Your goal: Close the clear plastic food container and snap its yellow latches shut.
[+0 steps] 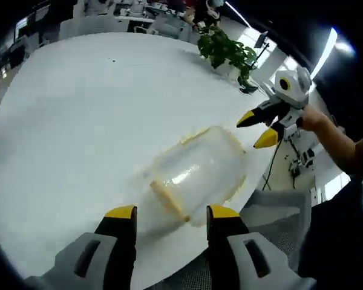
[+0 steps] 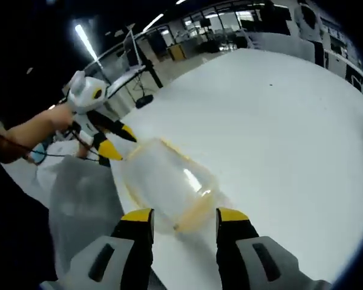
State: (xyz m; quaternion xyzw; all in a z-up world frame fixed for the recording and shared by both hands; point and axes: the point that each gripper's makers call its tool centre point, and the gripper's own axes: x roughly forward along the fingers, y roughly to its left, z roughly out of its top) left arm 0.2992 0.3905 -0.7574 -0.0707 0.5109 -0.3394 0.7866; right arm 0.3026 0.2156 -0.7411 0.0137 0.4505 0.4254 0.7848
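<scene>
– Both grippers, how do they stand?
– Left gripper (image 1: 171, 212) and right gripper (image 2: 184, 216) gape apart, gripping nothing.
– And the clear food container (image 1: 196, 173)?
– I see it near the white table's (image 1: 78, 109) edge, between them, potted plant (image 1: 227, 51) beyond.

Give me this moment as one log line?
stage: approach | clear food container: on white table, near edge | left tongs: open | right tongs: open

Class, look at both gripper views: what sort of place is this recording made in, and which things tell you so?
Probably an open-plan office or lab. A large white round table holds the clear container, a potted plant stands at its far edge, and desks with chairs sit beyond under strip ceiling lights.
</scene>
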